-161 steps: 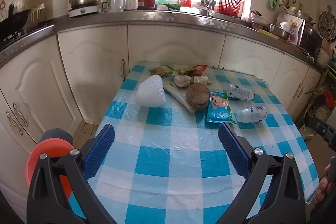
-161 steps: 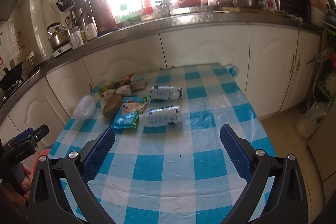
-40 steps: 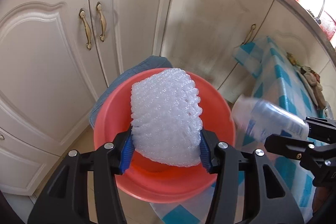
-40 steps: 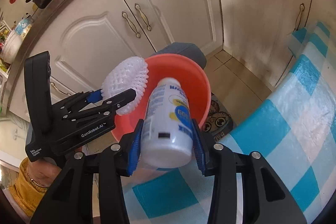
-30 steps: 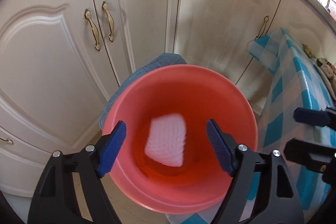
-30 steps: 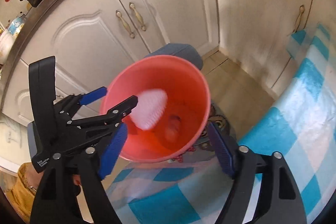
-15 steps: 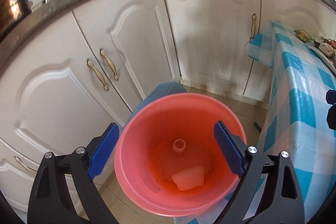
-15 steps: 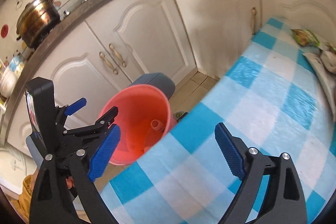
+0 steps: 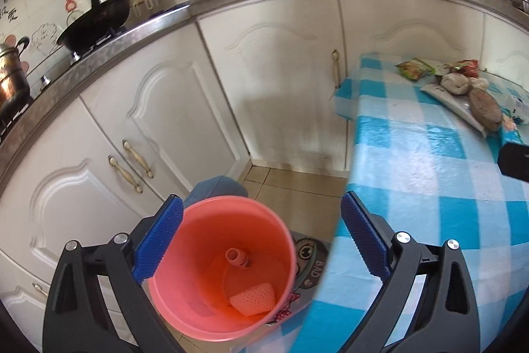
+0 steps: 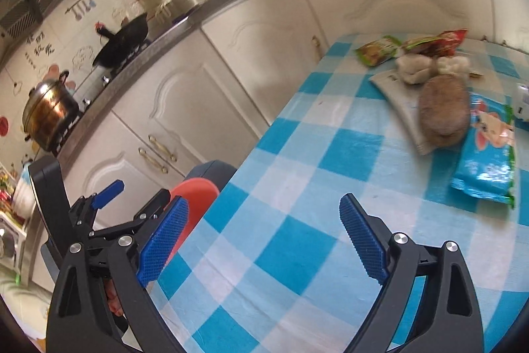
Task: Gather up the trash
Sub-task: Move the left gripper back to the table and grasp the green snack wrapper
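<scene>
The trash lies in two places. In the left wrist view we see the red bucket (image 9: 211, 303) in the lower centre of the frame, standing on the floor beside the table with the blue checked cloth (image 9: 429, 187). At its bottom lie a white foam net (image 9: 253, 298) and a bottle (image 9: 236, 257) that looks reddish from the light in the bucket. The rest of the trash is on the table in the upper right of the right wrist view: a blue snack packet (image 10: 486, 154), a round brown piece (image 10: 444, 110) on a white flat wrapper (image 10: 393, 88), two pale crumpled lumps (image 10: 413, 66) and green and red wrappers (image 10: 413, 47) behind them.

The left gripper (image 9: 261, 237) has its jaws spread wide above the bucket, and nothing is between them. The right gripper (image 10: 263, 242) has its jaws spread wide over the cloth, also with nothing between them. Both have just been opening further. In the right wrist view we see the left gripper at the lower left of the frame, in front of the bucket rim.
</scene>
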`<state>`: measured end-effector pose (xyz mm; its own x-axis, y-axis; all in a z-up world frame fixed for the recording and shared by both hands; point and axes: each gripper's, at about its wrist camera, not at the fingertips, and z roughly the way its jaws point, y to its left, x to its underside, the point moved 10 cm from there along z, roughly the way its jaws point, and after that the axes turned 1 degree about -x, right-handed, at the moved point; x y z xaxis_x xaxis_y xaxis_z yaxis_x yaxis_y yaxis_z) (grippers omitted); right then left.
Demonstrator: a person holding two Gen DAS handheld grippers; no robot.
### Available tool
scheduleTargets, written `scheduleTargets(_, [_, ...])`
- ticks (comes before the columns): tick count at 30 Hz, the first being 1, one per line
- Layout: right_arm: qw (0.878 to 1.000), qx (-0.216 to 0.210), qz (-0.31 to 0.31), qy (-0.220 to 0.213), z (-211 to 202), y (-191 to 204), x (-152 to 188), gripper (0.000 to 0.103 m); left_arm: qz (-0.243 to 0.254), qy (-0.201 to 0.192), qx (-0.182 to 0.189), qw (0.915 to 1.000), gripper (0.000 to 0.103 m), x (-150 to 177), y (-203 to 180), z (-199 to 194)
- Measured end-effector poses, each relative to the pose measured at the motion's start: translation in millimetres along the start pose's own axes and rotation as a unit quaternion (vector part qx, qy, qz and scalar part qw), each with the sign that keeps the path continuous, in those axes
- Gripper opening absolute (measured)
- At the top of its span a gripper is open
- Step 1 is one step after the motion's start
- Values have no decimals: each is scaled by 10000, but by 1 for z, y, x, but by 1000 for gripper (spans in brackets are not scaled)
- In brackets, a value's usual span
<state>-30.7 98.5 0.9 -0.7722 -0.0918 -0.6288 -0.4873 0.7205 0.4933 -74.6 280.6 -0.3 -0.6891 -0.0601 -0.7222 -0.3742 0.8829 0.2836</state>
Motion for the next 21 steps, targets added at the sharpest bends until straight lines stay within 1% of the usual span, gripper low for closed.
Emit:
scheduleTargets(1, [10000, 0, 0, 0, 0, 0, 0, 92, 48, -25, 30, 10000, 96, -2, -7, -3])
scheduleTargets(3, [9999, 41, 75, -123, -11, -9, -5, 92, 145, -57, 110, 9998, 96, -5, -22, -7])
scheduleTargets(4, [9995, 125, 118, -255, -23, -19, -9, 92, 191, -69, 149, 9997, 96, -6, -29, -9])
scheduleTargets(5, [9995, 125, 118, -255, -23, -19, -9, 92, 249, -79, 186, 9995, 96, -8, -37, -11])
scheduleTargets(7, [9989, 190, 166, -390, -35, -28, -15, 93, 347, -90, 239, 9991, 96, -10, -50, -14])
scheduleTargets(14, [9947, 413, 462, -818, -75, -73, -28, 93, 687, -127, 395, 9968, 96, -15, -97, -23])
scheduleTargets(15, [9929, 493, 571, -918, -84, -87, -31, 93, 733, -133, 413, 9964, 96, -16, -103, -24])
scheduleTargets(16, [9929, 493, 571, -918, -84, -87, -31, 93, 772, -138, 432, 9960, 96, -17, -109, -26])
scheduleTargets(21, [9876, 727, 828, -1123, -104, -125, -35, 93, 912, -144, 552, 9942, 96, -25, -134, -29])
